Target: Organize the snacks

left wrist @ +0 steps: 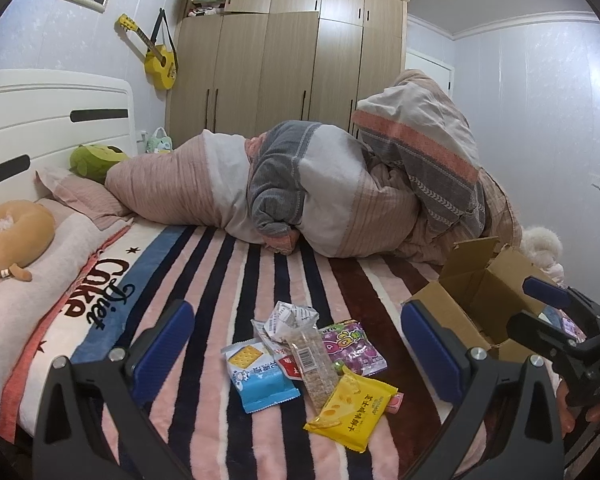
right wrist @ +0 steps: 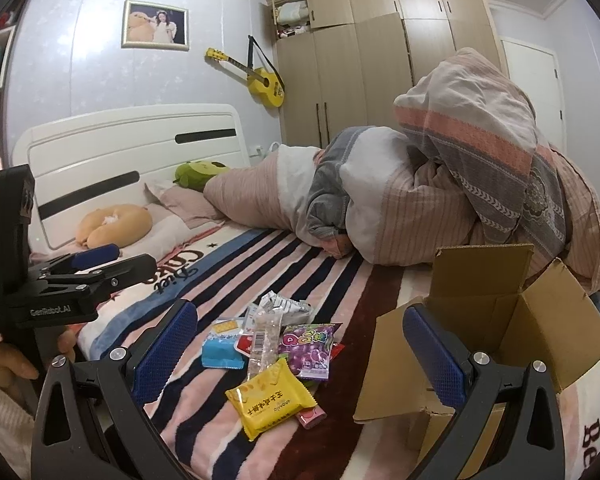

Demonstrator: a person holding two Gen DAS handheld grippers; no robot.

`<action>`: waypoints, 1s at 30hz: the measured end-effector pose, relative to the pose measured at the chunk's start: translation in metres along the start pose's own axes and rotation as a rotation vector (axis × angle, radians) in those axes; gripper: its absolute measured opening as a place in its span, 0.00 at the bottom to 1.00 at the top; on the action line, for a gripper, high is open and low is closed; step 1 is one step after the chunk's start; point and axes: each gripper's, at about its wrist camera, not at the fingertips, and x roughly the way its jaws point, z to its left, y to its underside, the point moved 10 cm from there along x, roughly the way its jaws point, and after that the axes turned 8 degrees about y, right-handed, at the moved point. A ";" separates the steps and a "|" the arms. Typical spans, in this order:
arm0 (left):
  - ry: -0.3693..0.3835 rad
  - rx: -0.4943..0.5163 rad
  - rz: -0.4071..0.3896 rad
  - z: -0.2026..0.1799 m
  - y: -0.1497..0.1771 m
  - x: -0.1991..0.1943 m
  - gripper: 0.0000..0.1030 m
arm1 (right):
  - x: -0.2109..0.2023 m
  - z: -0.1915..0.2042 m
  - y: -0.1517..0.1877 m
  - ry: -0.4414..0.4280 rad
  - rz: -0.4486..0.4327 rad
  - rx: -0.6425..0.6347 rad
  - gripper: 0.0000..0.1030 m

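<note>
Several snack packs lie in a pile on the striped blanket (left wrist: 236,280): a yellow pack (left wrist: 352,408) (right wrist: 270,402), a blue cracker pack (left wrist: 260,376) (right wrist: 222,350), a purple candy bag (left wrist: 354,346) (right wrist: 308,350), a clear bar (left wrist: 314,364) (right wrist: 264,340) and a crumpled white wrapper (left wrist: 288,318) (right wrist: 286,304). An open cardboard box (left wrist: 480,300) (right wrist: 500,320) stands to their right. My left gripper (left wrist: 296,356) is open and empty above the pile. My right gripper (right wrist: 300,354) is open and empty, its right finger in front of the box.
A rolled duvet (left wrist: 300,192) (right wrist: 420,192) lies across the bed behind the snacks. Pillows and plush toys (left wrist: 12,240) (right wrist: 116,224) sit by the white headboard (right wrist: 132,148). A wardrobe (left wrist: 292,60) and a yellow guitar (left wrist: 160,60) stand against the far wall.
</note>
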 end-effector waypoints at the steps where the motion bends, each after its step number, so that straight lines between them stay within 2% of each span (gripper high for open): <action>1: 0.003 -0.002 0.000 0.000 0.000 0.000 0.99 | 0.001 0.000 0.000 0.001 0.003 0.000 0.99; 9: 0.025 -0.005 -0.004 0.009 0.001 0.003 0.99 | 0.009 0.006 0.002 0.059 0.027 -0.032 0.99; 12: 0.054 -0.007 -0.006 0.019 0.001 0.005 0.99 | 0.011 0.019 0.005 0.016 0.040 -0.050 0.99; 16: 0.092 0.005 0.033 0.034 0.011 0.016 0.99 | 0.022 0.038 0.022 -0.010 0.091 -0.068 0.99; 20: 0.127 -0.008 0.094 0.048 0.034 0.033 0.99 | 0.042 0.056 0.058 -0.049 0.156 -0.047 0.98; 25: 0.152 -0.038 0.205 0.062 0.079 0.063 0.99 | 0.078 0.057 0.114 -0.032 0.285 0.049 0.70; 30: 0.166 -0.061 0.294 0.067 0.120 0.085 0.96 | 0.112 0.041 0.165 0.067 0.418 0.114 0.68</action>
